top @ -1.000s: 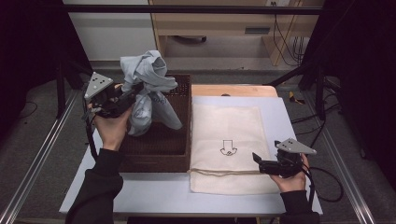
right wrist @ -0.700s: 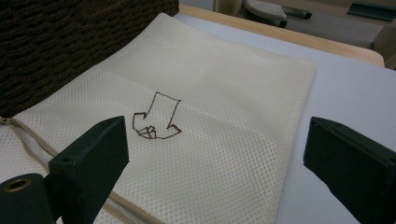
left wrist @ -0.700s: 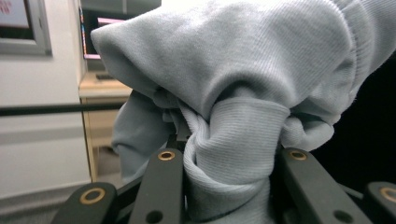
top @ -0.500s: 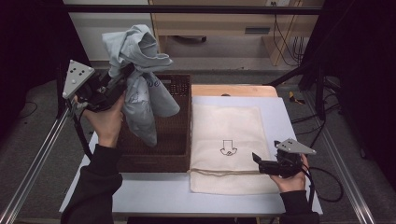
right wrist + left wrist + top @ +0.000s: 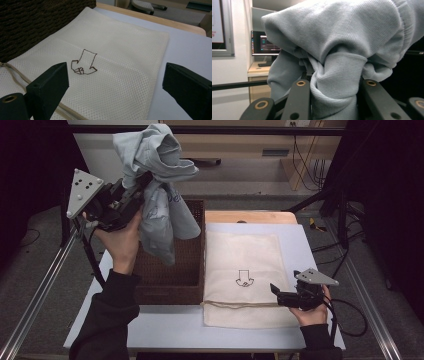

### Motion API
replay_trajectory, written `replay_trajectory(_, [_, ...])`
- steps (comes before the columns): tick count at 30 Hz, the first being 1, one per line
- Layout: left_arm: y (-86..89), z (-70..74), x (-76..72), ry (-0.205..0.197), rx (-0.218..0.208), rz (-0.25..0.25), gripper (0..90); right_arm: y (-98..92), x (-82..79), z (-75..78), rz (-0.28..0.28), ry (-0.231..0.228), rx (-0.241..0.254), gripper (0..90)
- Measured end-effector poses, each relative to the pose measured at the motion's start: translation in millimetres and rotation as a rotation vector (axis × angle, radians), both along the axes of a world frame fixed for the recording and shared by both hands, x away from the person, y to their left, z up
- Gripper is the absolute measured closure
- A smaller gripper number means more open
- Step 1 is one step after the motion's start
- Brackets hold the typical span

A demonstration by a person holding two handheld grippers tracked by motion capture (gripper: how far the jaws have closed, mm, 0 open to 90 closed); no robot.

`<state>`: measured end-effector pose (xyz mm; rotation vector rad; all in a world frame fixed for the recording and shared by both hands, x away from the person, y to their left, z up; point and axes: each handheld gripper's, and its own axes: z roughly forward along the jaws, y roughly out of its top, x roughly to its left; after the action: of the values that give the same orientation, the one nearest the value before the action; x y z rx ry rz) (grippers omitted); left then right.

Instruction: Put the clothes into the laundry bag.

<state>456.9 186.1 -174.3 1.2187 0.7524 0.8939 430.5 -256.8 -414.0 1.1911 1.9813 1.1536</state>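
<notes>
Grey garment (image 5: 342, 50) pinched in left gripper (image 5: 332, 100); right gripper (image 5: 115, 82) gapes wide

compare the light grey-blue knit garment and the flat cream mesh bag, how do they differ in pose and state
The light grey-blue knit garment hangs bunched in the air above the dark woven basket; the flat cream mesh bag lies spread on the white table.
The garment is clamped in the left gripper; the bag is ungripped, with the right gripper open just over it.
The garment is plain ribbed knit; the bag has a drawn arrow.
Both are soft fabric.
</notes>
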Motion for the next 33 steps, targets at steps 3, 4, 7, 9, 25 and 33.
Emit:
replay_trajectory(3, [-6.0,7.0,-3.9,-0.012,-0.003,-0.014,70.7,0.5,0.1,-0.3,0.002,0.001,-0.004,7.1])
replay_trajectory(4, [-8.0,9.6,-5.1,-0.018,-0.004,-0.019,70.7,0.8,0.1,-0.4,0.002,0.001,-0.003,7.1])
replay_trajectory(7, [-12.7,15.2,-7.1,-0.034,0.0,-0.023,70.7,0.5,0.2,-0.3,0.003,-0.001,-0.004,7.1])
replay_trajectory(9, [-21.7,21.4,-11.5,-0.033,0.001,-0.042,70.7,0.3,-0.4,0.1,0.007,0.002,-0.004,7.1])
replay_trajectory(25, [-74.0,48.0,-23.3,-0.063,0.018,-0.137,70.6,-4.1,-2.4,4.3,0.034,0.025,0.001,2.1])
replay_trajectory(33, [-106.9,39.1,-17.6,-0.037,0.007,-0.202,70.5,-4.3,-5.4,6.8,0.034,-0.001,-0.015,2.9])
